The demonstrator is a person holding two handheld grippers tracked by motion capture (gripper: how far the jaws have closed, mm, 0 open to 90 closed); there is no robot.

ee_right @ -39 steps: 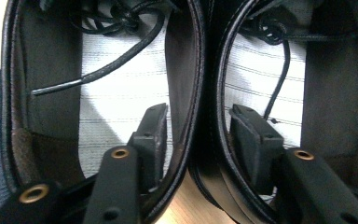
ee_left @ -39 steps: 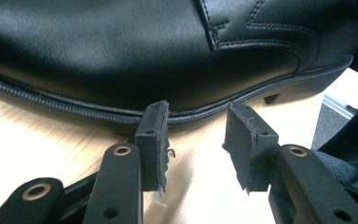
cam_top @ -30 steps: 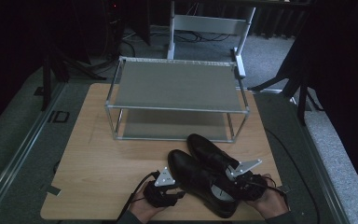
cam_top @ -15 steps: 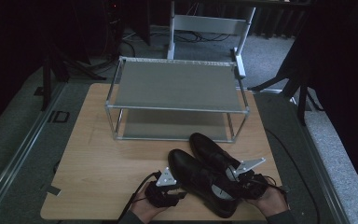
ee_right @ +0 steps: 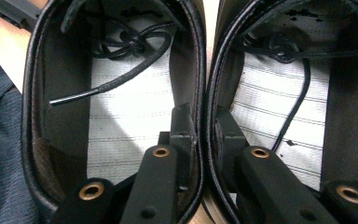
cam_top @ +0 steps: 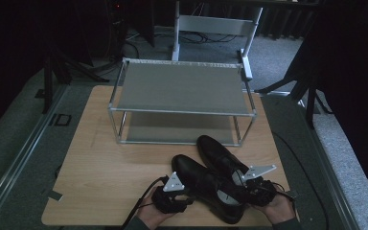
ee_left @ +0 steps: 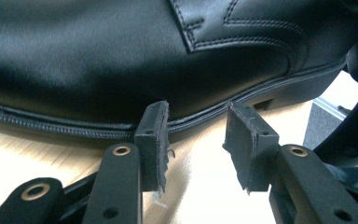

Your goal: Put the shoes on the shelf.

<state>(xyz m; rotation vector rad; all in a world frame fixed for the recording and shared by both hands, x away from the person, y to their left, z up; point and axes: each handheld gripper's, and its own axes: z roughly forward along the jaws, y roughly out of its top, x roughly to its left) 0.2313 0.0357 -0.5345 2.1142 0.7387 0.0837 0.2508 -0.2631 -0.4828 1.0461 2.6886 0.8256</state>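
Your right hand-held gripper (ee_right: 200,133) pinches both shoes' (cam_top: 211,179) inner walls together in front of the rack (cam_top: 182,103); the left hand-held gripper (ee_left: 196,140) gapes free, so one shoe may slip.

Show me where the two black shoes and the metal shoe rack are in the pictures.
left shoe (cam_top: 191,173), high view, on its toe leather.
right shoe (cam_top: 214,151), high view, on its toe leather.
metal shoe rack (cam_top: 182,88), high view, on its bare top shelf.
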